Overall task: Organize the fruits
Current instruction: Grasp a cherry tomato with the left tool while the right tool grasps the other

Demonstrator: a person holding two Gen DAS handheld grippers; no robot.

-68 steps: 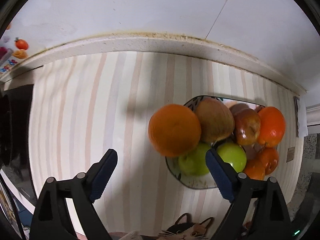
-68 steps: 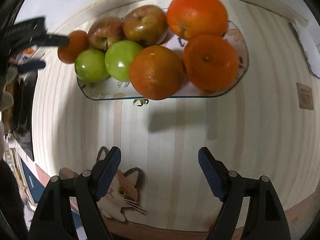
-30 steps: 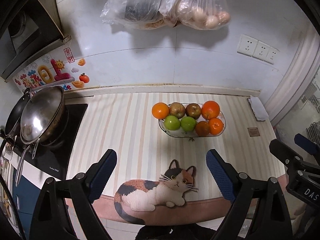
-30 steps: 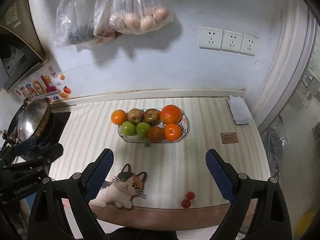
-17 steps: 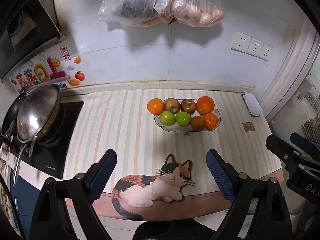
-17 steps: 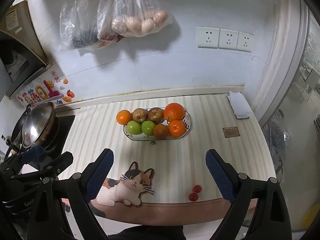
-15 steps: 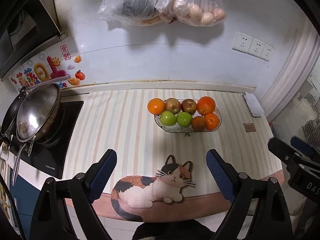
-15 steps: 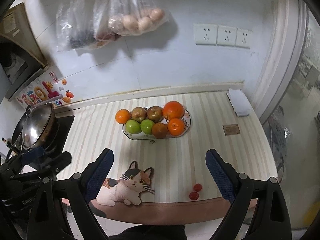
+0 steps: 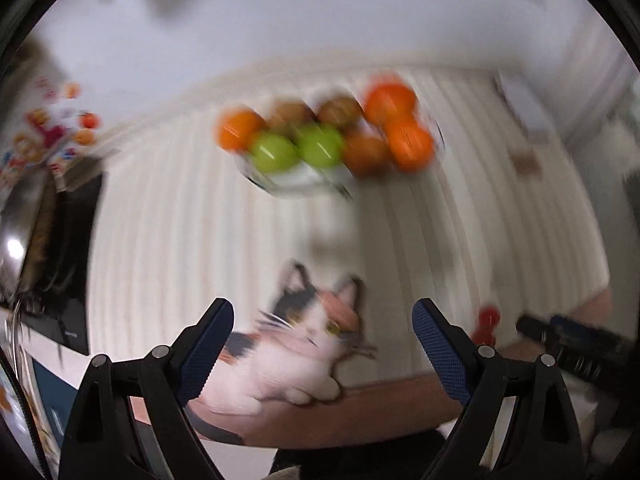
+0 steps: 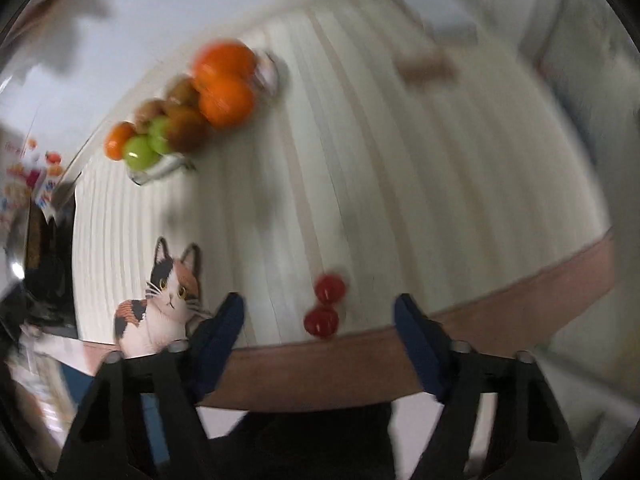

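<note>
Both views are blurred by motion. A glass dish point(image 9: 280, 182) on the striped counter holds oranges point(image 9: 408, 142), green apples point(image 9: 276, 152) and brown apples; it also shows in the right wrist view point(image 10: 160, 170). Two small red fruits point(image 10: 326, 306) lie near the counter's front edge, just ahead of my right gripper point(image 10: 320, 316), which is open and empty. They show at the right of the left wrist view point(image 9: 486, 324). My left gripper point(image 9: 322, 330) is open and empty above a cat picture point(image 9: 296, 340).
A black stove with a steel pan point(image 9: 24, 232) stands at the left. The cat picture point(image 10: 166, 292) lies at the counter's front left. A small brown card point(image 10: 426, 66) and a white cloth point(image 10: 444, 12) lie at the far right. The right gripper's body point(image 9: 576, 344) shows at the right.
Both grippers have dropped fast toward the counter. The right one now points at the two red fruits near the front edge. The left one is low over the cat picture.
</note>
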